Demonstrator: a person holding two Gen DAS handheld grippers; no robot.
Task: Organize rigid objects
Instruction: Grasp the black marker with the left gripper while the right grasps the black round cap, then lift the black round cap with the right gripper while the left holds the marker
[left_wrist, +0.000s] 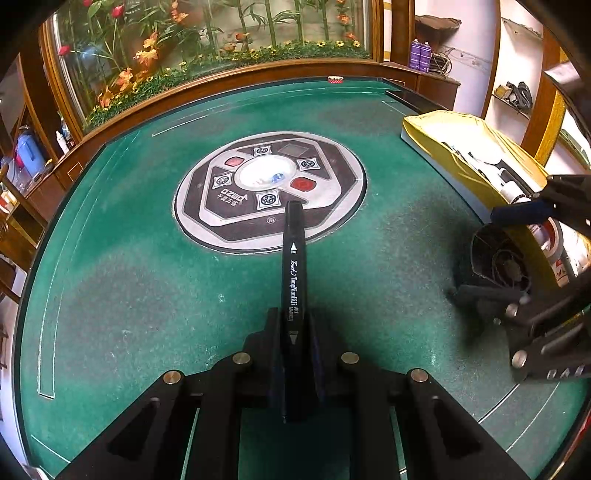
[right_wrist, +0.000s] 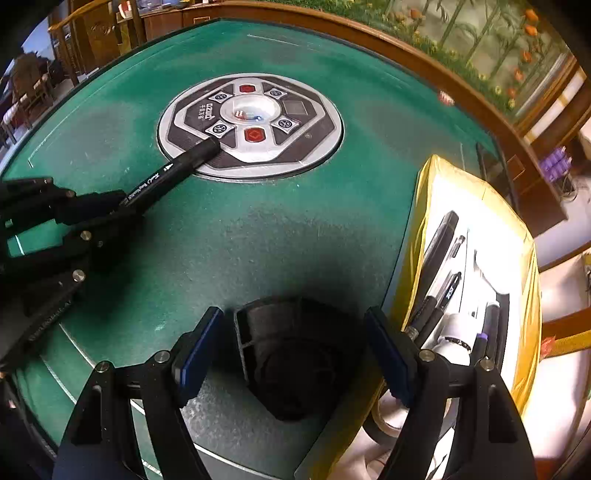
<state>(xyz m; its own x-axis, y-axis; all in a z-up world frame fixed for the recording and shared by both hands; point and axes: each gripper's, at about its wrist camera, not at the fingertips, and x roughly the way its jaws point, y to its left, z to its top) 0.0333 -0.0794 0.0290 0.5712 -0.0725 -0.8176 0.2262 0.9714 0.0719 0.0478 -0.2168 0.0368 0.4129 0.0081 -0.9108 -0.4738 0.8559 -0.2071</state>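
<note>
My left gripper (left_wrist: 294, 332) is shut on a black art marker (left_wrist: 293, 266), which sticks out forward above the green table; it also shows in the right wrist view (right_wrist: 166, 175) at the left. My right gripper (right_wrist: 295, 345) is open, its jaws on either side of a black ribbed round object (right_wrist: 291, 354) lying on the table; that object shows in the left wrist view (left_wrist: 498, 258) too. A white tray with a yellow cover (right_wrist: 428, 206) at the right holds several pens and markers (right_wrist: 439, 291).
The green felt table (left_wrist: 129, 277) has a round grey and black control panel (left_wrist: 269, 188) in its middle. A small red and white item (left_wrist: 335, 78) lies at the far edge. A wooden rail and a glass case with flowers stand beyond.
</note>
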